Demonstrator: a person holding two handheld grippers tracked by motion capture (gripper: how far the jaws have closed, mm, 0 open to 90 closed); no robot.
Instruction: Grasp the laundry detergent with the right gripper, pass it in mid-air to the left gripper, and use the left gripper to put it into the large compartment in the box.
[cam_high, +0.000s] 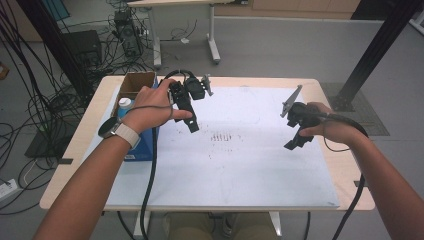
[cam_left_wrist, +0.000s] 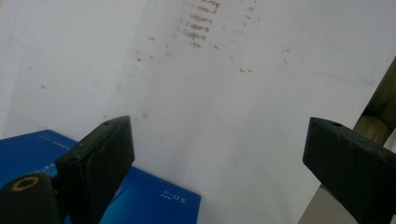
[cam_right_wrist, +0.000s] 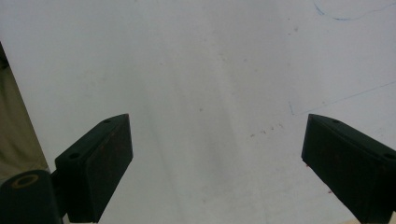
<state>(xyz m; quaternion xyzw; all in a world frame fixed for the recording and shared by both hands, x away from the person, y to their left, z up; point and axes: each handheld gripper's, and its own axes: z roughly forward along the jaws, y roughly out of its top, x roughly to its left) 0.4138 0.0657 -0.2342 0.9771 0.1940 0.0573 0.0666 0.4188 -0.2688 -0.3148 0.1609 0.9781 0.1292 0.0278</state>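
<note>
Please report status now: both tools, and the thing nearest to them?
Left tool open, empty. Right tool open, empty. Blue box beside left tool, untouched. Nothing in the way.

A pale wooden surface (cam_high: 327, 85) with rounded corners is seen from above, and most of its top is covered by a large white sheet (cam_high: 240, 175) laid flat on it. Faint reddish-brown marks (cam_high: 222, 137) are spotted near the sheet's middle, and a thin blue pen line can be made out in the right gripper view. At the left edge, a blue box (cam_high: 145, 145) is set on the sheet, with an open cardboard box (cam_high: 135, 82) placed just behind it.
</note>
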